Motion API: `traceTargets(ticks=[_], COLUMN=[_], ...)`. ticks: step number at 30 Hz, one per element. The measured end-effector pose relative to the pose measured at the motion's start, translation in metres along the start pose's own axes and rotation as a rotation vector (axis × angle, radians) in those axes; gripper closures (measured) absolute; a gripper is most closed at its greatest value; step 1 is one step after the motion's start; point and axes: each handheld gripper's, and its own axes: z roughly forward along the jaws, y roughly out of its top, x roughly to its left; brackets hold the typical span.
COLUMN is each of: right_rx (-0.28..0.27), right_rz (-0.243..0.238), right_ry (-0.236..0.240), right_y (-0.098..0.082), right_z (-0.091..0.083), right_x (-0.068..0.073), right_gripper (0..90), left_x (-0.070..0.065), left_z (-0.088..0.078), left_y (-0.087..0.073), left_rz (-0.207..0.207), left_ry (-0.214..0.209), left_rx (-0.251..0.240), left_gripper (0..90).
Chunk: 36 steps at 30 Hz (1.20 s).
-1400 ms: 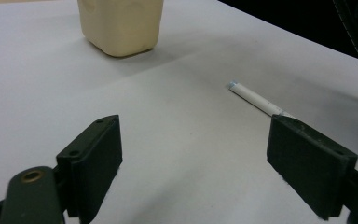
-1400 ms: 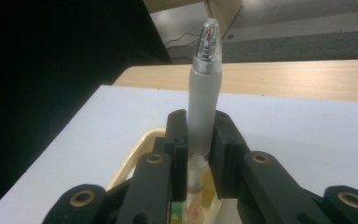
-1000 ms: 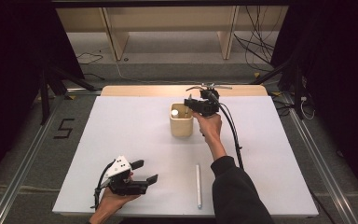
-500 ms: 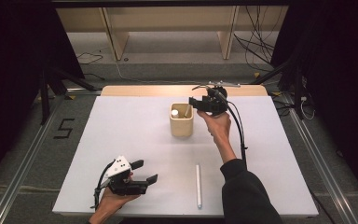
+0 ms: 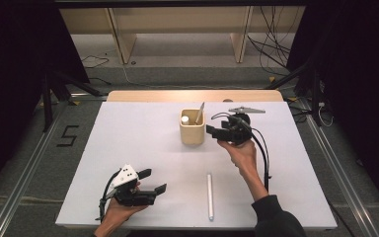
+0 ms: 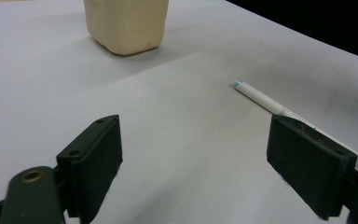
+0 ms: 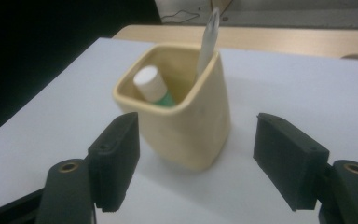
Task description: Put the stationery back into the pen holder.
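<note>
High view, centre frame: cream square plastic holder cup (image 5: 192,133) on white table (image 5: 143,133), containing one white-capped green tube (image 5: 184,119) and one slim grey pen (image 5: 199,112) leaning upright. Right gripper (image 5: 214,131) beside it, jaws just opened, empty. Left gripper (image 5: 154,181) lower left, open, empty. White pen (image 5: 209,195) lies lower centre.

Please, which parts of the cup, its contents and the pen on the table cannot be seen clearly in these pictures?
- Cup: its bottom inside is hidden by its own walls, in the right gripper view.
- Capped item: lower part sits inside the cup; what it is, unclear.
- Grey stick: blurred; lower end hidden in the cup.
- White pen: near end hidden behind the left gripper's finger, left gripper view.
</note>
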Motion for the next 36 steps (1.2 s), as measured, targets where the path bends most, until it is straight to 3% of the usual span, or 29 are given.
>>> traceTargets(ticks=[15, 30, 36], right_rx=[0.052, 0.136, 0.160], right_rz=[-0.044, -0.144, -0.150], right_ry=[0.041, 0.031, 0.034], right_y=[-0.066, -0.108, -0.119], right_z=[-0.033, -0.039, -0.041], right_x=[0.017, 0.046, 0.052], right_gripper=[30.1, 28.6, 28.0], left_x=[0.001, 0.001, 0.001], left_z=[-0.001, -0.001, -0.001], left_y=[0.000, 0.000, 0.000], left_rz=[-0.002, -0.001, -0.001], left_ry=[0.008, 0.008, 0.006], left_rx=[0.001, -0.004, -0.005], left_gripper=[17.8, 17.8, 17.7])
